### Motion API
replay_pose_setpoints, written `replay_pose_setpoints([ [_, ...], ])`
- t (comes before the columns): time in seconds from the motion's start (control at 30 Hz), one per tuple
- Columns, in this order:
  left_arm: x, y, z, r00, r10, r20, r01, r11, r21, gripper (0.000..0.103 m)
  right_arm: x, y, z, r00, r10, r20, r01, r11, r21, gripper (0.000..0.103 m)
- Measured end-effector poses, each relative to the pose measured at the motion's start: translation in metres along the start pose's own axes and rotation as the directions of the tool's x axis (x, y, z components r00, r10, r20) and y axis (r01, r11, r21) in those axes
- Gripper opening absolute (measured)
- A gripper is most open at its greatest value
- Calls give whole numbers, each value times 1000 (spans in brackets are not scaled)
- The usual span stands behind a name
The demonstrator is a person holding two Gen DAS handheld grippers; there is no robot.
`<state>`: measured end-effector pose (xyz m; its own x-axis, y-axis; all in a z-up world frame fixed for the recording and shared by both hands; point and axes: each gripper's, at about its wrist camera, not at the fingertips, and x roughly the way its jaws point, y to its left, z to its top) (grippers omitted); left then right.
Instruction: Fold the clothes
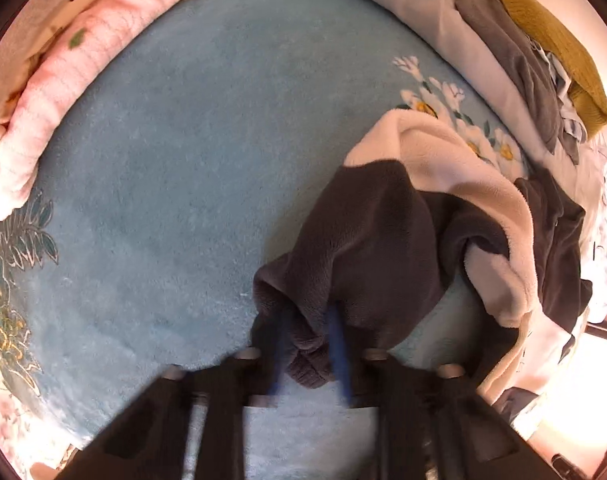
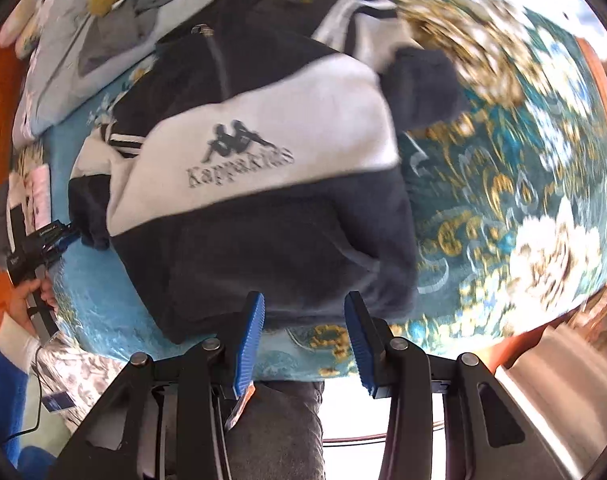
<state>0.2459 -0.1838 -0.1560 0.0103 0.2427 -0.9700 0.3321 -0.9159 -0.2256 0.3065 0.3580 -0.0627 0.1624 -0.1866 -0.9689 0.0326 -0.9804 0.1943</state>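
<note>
Jaws of the left gripper are clamped on the dark cuff of the fleece jacket, which lies on the teal blanket; the right gripper gapes empty just above its hem. Folding well likely means drawing that sleeve straight across the chest, taut and unbunched.

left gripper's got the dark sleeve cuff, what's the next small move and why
Probably carry the cuff across onto the white chest panel of the navy-and-white fleece jacket. The left gripper is shut on it, the sleeve sticks out sideways, and the right gripper hangs open, holding nothing.
</note>
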Motion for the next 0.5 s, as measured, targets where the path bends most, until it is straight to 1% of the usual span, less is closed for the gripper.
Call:
replay_pose_setpoints([
  [0.07, -6, 3, 4, 1000, 15, 11, -15, 1000, -6, 6, -2, 23, 21, 1000, -3, -2, 2, 999, -48, 43],
  [0.17, -21, 19, 10, 996, 80, 43, -79, 997, -21, 5, -4, 54, 43, 1000, -4, 1, 5, 992, -124, 43],
  [0.2, -26, 25, 13, 993, 104, 55, -102, 994, -26, 5, -4, 65, 47, 1000, -4, 3, 4, 989, -149, 43],
  [0.23, -33, 32, 17, 984, 163, 73, -162, 987, -19, 5, -3, 75, 50, 1000, -4, 4, 4, 986, -168, 43],
  [0.27, -38, 37, 20, 971, 222, 89, -223, 975, -3, 5, -3, 83, 54, 1000, -3, 6, 4, 983, -185, 43],
  [0.3, -42, 42, 24, 954, 280, 105, -283, 959, 13, 5, -2, 90, 57, 1000, -2, 9, 3, 980, -198, 43],
  [0.4, -45, 53, 35, 913, 391, 118, -398, 916, 47, 5, -2, 102, 61, 1000, 2, 18, 1, 978, -208, 43],
  [0.43, -45, 56, 39, 891, 438, 122, -448, 892, 66, 5, -2, 103, 62, 1000, 2, 19, 2, 979, -205, 43],
  [0.5, -42, 58, 46, 853, 507, 127, -519, 849, 101, 5, -3, 102, 60, 1000, -2, 20, 6, 981, -194, 43],
])
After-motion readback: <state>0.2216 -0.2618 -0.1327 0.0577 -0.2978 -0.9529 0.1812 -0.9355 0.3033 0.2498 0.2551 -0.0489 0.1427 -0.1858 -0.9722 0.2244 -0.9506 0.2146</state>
